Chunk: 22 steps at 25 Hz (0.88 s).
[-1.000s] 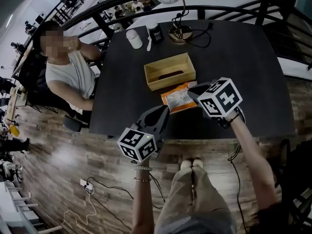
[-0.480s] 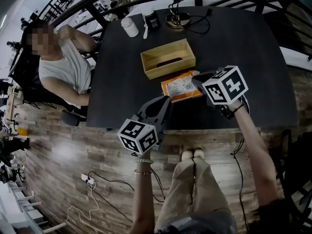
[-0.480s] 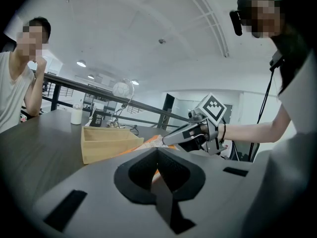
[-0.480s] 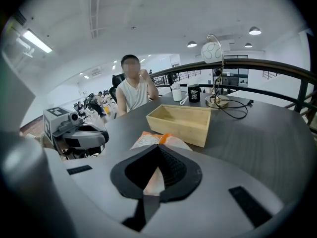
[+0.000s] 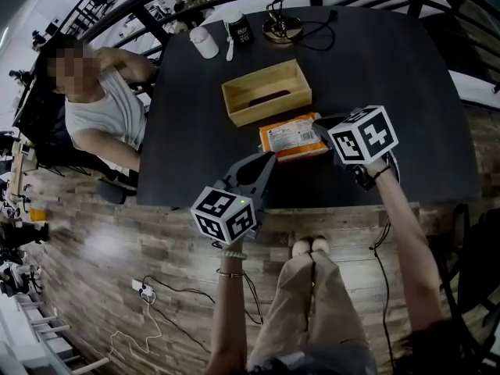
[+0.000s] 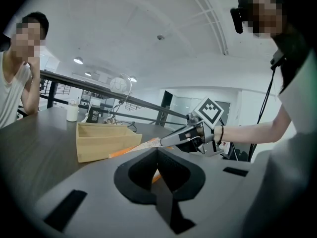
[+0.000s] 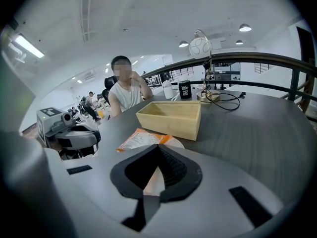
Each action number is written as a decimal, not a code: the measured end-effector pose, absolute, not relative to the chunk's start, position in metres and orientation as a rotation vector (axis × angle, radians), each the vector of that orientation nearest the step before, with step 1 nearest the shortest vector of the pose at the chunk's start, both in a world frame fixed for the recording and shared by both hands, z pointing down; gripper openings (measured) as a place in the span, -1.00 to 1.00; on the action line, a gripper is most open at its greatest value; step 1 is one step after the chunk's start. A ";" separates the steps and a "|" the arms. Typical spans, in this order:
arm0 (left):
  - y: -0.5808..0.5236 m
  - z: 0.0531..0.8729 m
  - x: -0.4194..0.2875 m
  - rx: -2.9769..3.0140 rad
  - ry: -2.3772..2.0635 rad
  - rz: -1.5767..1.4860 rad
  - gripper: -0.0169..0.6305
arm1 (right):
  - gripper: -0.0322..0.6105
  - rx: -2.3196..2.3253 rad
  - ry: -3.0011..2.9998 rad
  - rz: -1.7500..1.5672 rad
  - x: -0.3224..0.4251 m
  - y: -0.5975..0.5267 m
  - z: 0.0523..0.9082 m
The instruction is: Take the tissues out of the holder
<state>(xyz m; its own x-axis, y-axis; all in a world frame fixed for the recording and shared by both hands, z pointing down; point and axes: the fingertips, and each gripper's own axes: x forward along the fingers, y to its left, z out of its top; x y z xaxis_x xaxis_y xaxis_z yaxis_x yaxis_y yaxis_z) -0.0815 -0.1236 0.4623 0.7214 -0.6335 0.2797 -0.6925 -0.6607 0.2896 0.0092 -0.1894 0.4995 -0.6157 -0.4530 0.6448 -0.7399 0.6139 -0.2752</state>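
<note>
Orange-and-white tissue packet (image 5: pixel 293 139) already lies outside the open wooden holder (image 5: pixel 266 92) on the counter (image 5: pixel 375 61). The right tongs (image 5: pixel 323 126) pinch its edge, and the left tongs (image 5: pixel 266 162) are pressed together, empty. Likely only releasing remains.

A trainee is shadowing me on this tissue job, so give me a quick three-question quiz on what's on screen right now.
1. Where is the orange tissue pack?
A) inside the wooden holder
B) on the table, outside the holder
C) on the floor
2. True or false: the left gripper has the tissue pack between its jaws.
3. Which gripper is shut on the edge of the tissue pack?

Key:
1. B
2. False. Its jaws are together and empty, short of the pack.
3. The right gripper.
</note>
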 end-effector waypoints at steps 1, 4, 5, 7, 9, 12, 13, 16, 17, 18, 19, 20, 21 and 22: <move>-0.123 0.463 -0.081 2.551 -1.022 0.221 -0.92 | -0.86 0.947 -2.313 0.729 0.010 -0.189 0.502; -0.124 0.466 -0.077 2.550 -1.015 0.228 -0.92 | -0.85 0.965 -2.307 0.741 0.014 -0.189 0.511; -0.124 0.467 -0.076 2.548 -1.013 0.229 -0.92 | -0.85 0.971 -2.303 0.745 0.016 -0.189 0.514; -0.124 0.469 -0.074 2.548 -1.008 0.234 -0.92 | -0.85 0.984 -2.290 0.746 0.019 -0.189 0.519; -0.125 0.470 -0.071 2.548 -1.002 0.239 -0.92 | -0.85 0.999 -2.280 0.748 0.022 -0.189 0.523; -0.127 0.471 -0.067 2.549 -0.995 0.245 -0.92 | -0.85 1.019 -2.276 0.751 0.023 -0.190 0.526; -0.127 0.471 -0.067 2.550 -0.993 0.246 -0.92 | -0.85 1.024 -2.274 0.753 0.023 -0.190 0.528; -0.127 0.470 -0.064 2.551 -0.987 0.244 -0.92 | -0.85 1.062 -2.277 0.781 0.026 -0.190 0.530; -0.127 0.469 -0.063 2.551 -0.985 0.242 -0.92 | -0.85 1.080 -2.280 0.783 0.026 -0.190 0.530; -0.127 0.469 -0.062 2.550 -0.983 0.240 -0.92 | -0.83 1.096 -2.280 0.775 0.026 -0.190 0.530; -0.127 0.469 -0.062 2.549 -0.983 0.239 -0.92 | -0.79 1.107 -2.280 0.763 0.026 -0.189 0.530; -0.127 0.469 -0.061 2.549 -0.983 0.238 -0.92 | -0.67 1.118 -2.279 0.752 0.025 -0.189 0.531; -0.126 0.469 -0.061 2.548 -0.982 0.237 -0.92 | -0.60 1.128 -2.276 0.746 0.025 -0.188 0.533; -0.126 0.470 -0.061 2.546 -0.981 0.237 -0.92 | -0.59 1.140 -2.272 0.739 0.026 -0.188 0.535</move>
<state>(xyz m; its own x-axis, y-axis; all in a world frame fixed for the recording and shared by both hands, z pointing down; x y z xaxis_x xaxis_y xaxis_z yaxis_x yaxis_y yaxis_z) -0.0607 -0.1257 0.4695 0.7392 -0.6055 0.2948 -0.6733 -0.6737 0.3045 0.0259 -0.1879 0.5349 -0.5316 -0.5627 0.6331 -0.8274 0.5048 -0.2461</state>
